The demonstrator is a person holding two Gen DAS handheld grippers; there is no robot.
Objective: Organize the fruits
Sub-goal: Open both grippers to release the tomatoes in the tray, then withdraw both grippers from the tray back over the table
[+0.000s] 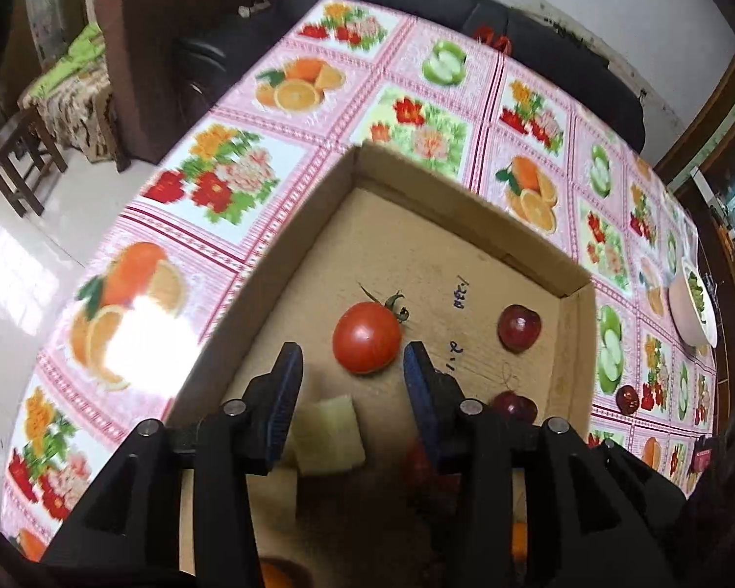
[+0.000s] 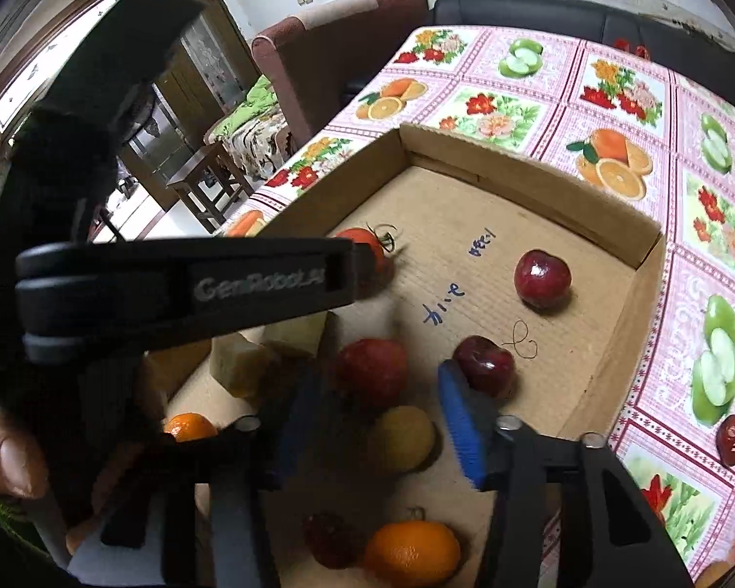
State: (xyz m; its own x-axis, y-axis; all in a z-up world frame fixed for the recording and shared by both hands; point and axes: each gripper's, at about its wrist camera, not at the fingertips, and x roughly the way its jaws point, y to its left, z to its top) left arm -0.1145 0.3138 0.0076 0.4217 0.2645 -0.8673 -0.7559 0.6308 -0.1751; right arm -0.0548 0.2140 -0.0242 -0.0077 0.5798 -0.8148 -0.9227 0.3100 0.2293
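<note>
Cardboard box (image 2: 553,191) on the tabletop (image 1: 250,112) already holds tomato (image 1: 366,338), dark cherries, oranges and pale chunks. Left gripper (image 1: 350,362): jaws part open, empty, hovering just short of the tomato. Right gripper (image 2: 382,416): jaws part open, empty, above the red fruit (image 2: 371,370). One dark fruit (image 2: 732,439) sits outside on the cloth; I'd fetch it next, approaching steeply and squeezing lightly.

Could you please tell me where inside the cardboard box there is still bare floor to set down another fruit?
The far corner of the shallow brown cardboard box is bare, between the red stemmed tomato and the round dark red plum. The near end is crowded: pale cut cubes, a yellow lemon and an orange.
</note>
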